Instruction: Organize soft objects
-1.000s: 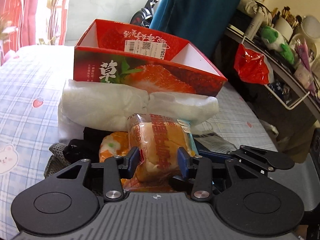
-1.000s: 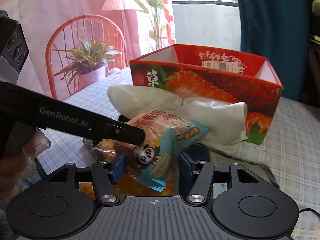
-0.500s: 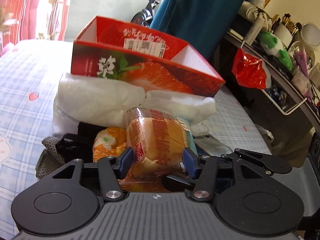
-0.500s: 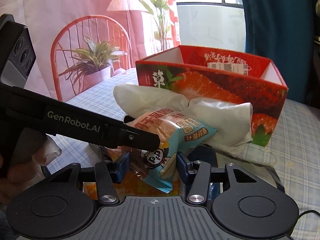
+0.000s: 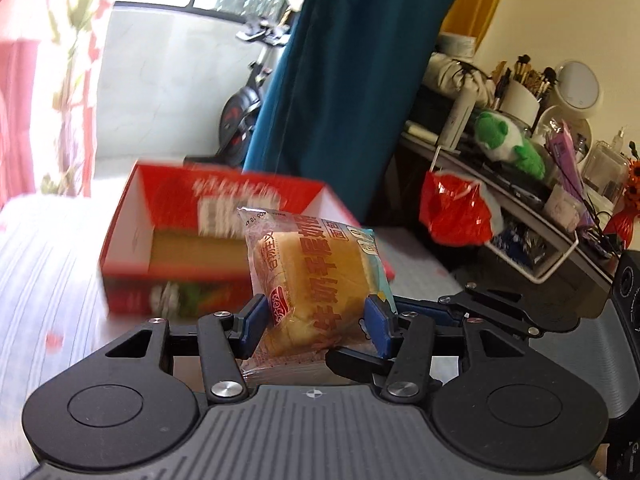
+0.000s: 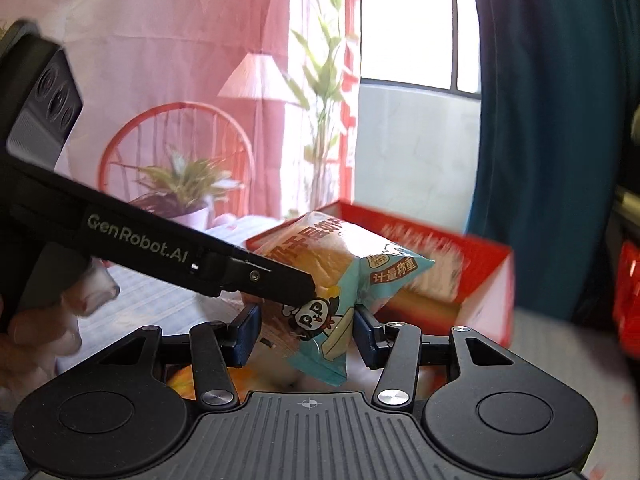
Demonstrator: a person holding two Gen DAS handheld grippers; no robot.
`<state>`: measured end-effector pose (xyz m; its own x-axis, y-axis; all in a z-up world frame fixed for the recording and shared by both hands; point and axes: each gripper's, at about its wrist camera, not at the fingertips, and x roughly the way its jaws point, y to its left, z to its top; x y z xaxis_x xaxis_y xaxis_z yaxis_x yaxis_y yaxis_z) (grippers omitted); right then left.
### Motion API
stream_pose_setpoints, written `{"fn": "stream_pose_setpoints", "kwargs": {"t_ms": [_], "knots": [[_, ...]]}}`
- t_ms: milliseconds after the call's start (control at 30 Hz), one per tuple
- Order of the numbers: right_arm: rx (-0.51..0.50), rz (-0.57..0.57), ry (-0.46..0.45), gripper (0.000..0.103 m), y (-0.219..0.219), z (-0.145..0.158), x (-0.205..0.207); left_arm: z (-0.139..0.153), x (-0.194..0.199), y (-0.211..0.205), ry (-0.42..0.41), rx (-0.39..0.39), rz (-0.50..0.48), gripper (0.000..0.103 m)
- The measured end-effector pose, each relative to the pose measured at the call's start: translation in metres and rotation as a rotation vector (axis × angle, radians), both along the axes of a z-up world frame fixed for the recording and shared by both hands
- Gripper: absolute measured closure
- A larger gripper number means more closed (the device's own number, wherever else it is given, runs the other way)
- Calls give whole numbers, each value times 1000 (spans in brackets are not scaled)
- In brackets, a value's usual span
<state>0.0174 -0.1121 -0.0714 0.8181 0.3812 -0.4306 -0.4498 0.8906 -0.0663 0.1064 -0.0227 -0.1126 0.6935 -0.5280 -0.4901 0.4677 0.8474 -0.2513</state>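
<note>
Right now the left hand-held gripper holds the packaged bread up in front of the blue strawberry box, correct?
Not quite: the strawberry box is red, not blue, as the left wrist view shows. The left hand-held gripper does hold the packaged bread up in front of it.

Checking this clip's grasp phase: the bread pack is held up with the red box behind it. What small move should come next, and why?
Probably carry the bread pack forward over the open red box and lower it in. The left tool grips the pack at its sides, lifted, with the box's open top just beyond. The right tool brackets the pack's teal end; whether it grips is unclear.
</note>
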Motion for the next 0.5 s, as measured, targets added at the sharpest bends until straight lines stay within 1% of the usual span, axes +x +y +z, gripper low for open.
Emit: {"fn": "stream_pose_setpoints", "kwargs": {"t_ms": [100,200,267,367,500], "knots": [[-28,-10,-19,57,-17,9,29,8,28,-18,0,13,-28,48],[-12,-25,-8,57,-36,14,59,11,56,-35,19,23,-47,47],[1,-37,-8,57,-45,13,73,12,72,-44,34,20,-53,47],[0,-40,-3,57,-54,8,93,8,94,-55,59,38,-59,47],[-6,-30,35,57,-58,-1,119,-2,117,-60,116,54,-53,46]]}}
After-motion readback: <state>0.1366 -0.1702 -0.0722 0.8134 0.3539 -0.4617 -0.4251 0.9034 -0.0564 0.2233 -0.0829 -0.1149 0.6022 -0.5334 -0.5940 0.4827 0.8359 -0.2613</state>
